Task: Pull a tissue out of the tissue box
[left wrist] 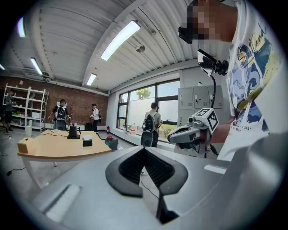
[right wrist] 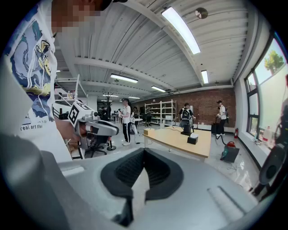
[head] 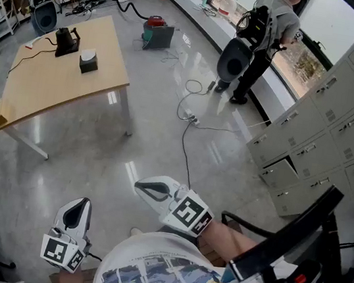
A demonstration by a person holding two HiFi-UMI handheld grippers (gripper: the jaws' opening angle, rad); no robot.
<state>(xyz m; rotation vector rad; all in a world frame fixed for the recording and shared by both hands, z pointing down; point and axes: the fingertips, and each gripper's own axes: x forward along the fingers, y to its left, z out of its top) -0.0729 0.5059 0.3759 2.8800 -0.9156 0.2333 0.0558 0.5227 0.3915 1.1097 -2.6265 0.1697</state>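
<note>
**Both hand-held grippers idle, the tissue box out of reach**
Well apart from the pale wooden desk (head: 52, 88), our left hand-held gripper (head: 79, 205) and right hand-held gripper (head: 141, 188) are both pressed together, empty.
The small dark tissue box (head: 88, 65) sits on it near a black kettle (head: 66, 41). Its white tissue (head: 87, 56) looks light, soft and easily torn, so we would pinch the raised tuft while steadying the light box.
</note>
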